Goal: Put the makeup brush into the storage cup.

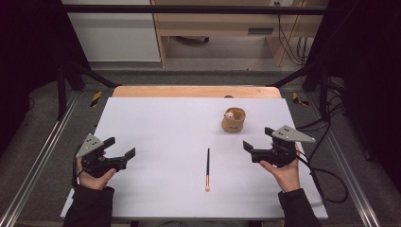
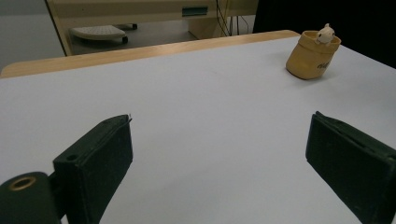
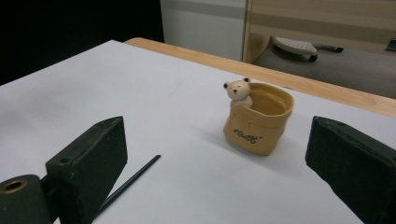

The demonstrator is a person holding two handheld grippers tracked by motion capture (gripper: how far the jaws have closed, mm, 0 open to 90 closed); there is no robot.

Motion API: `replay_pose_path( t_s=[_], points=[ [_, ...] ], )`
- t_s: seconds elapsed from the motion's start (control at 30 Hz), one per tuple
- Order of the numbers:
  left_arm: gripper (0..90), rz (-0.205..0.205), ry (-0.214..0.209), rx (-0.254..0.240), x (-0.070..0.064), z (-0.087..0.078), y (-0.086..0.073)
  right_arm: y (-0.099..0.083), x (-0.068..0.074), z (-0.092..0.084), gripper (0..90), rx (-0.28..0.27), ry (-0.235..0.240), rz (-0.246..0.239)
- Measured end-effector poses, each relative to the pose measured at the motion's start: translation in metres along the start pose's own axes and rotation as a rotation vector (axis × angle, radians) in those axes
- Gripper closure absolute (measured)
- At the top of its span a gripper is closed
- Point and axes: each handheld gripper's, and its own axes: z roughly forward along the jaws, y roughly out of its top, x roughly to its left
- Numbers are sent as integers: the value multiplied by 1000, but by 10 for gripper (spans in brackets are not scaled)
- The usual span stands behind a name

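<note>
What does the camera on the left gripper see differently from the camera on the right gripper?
The right gripper view alone catches the thin dark pencil-like stick lying on the white table sheet. The left gripper view alone shows a black space behind the table's far corner. Both share the tan ceramic pot with a small white bear on its rim, the sheet over a wooden edge, and wide-open black jaws.

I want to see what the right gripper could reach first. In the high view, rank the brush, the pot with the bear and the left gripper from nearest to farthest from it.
From the right gripper:
1. Pot with the bear, just beyond it, toward the table's far edge.
2. Brush, lying mid-table, toward the person's left; close to the pot's rank.
3. Left gripper, across the table at the left side.
</note>
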Motion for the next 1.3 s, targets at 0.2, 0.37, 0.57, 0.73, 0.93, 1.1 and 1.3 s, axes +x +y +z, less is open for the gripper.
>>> replay_pose_path(
  t_s=[0.2,0.37,0.57,0.73,0.93,1.1,1.3],
  points=[
    [68,4,1,3,0,1,0,3,17,14,61,38,30,-21],
    [68,5,0,7,-1,2,-1,3,32,27,69,67,52,-47],
    [68,8,0,10,-1,2,-1,1,43,42,73,96,71,-51],
    [68,9,-2,16,-1,4,-2,-2,54,56,87,130,99,-51],
    [68,14,-2,23,-2,5,-3,-9,66,73,93,173,127,-62],
    [68,14,-4,24,-2,5,-3,-21,72,87,118,236,130,-59],
    [68,12,-4,25,-2,6,-3,-31,76,96,152,277,133,-64]
  ],
)
